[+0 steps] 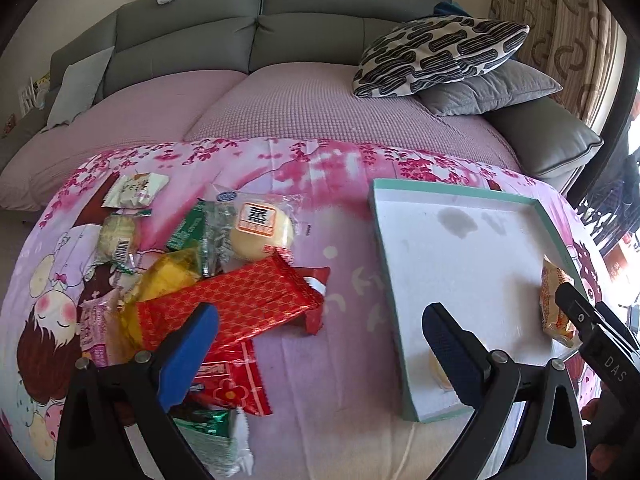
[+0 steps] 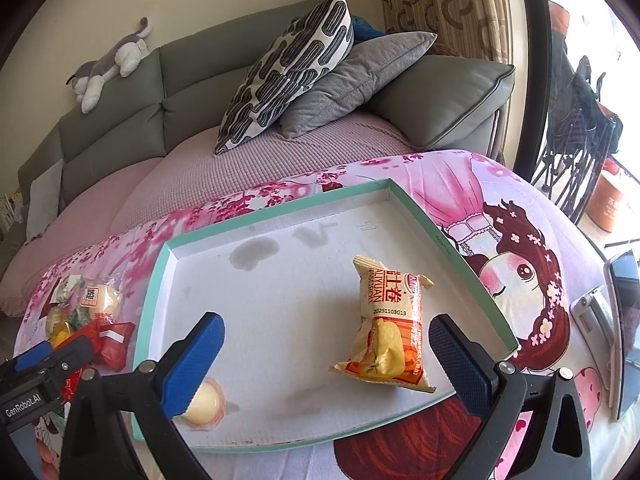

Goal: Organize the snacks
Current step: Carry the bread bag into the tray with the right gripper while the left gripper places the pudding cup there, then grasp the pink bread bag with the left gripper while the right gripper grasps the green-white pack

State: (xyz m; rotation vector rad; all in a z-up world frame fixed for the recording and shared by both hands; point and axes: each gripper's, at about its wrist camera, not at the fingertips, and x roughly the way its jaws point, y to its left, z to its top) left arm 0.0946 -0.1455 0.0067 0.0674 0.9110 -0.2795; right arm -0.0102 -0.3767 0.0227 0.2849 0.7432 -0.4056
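A pile of wrapped snacks lies on the pink cartoon cloth: a long red pack [image 1: 228, 304], a round bun pack [image 1: 260, 232], a yellow pack [image 1: 172, 276] and green packs [image 1: 192, 228]. A shallow green-rimmed white tray [image 1: 440, 264] [image 2: 280, 280] lies to their right. An orange-yellow egg-roll pack [image 2: 388, 332] [image 1: 554, 300] and a small pale bun [image 2: 202, 402] lie in it. My left gripper [image 1: 320, 344] is open, one finger over the red pack, one over the tray. My right gripper [image 2: 326, 356] is open above the tray, empty.
A grey sofa [image 1: 280, 20] with a pink cover stands behind the table. A patterned pillow [image 2: 288, 68] and a grey one [image 2: 352, 80] lie on it. A phone [image 2: 624, 320] and a silver object [image 2: 592, 312] lie at the table's right edge.
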